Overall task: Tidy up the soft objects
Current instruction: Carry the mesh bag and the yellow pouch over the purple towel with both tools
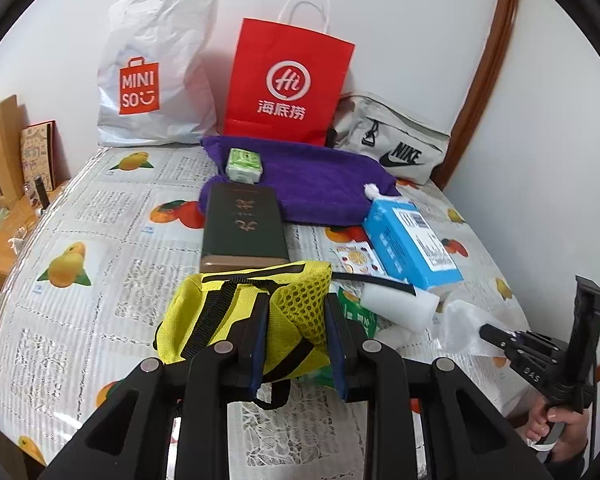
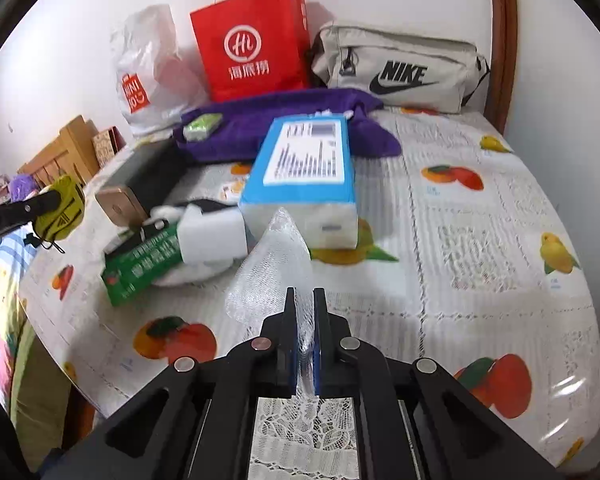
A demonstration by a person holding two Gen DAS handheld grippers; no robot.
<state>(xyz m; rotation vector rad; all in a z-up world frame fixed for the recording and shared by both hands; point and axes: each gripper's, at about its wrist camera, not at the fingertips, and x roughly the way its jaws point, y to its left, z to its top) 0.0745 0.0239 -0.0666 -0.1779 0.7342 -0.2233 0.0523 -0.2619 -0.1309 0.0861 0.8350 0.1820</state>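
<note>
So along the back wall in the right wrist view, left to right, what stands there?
White Miniso plastic bag → red Haidilao paper bag → grey Nike waist bag.

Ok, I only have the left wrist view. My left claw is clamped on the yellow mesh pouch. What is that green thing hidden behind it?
Observer: A flat green package, lying on the table under a white foam block.
Operator: Is the right claw really holding that clear wrap?
Observer: Yes, the right claw is shut on the bubble wrap, which stands up from its pads.
Operator: Anything on the table beyond the wrap?
Observer: The blue tissue pack.
</note>
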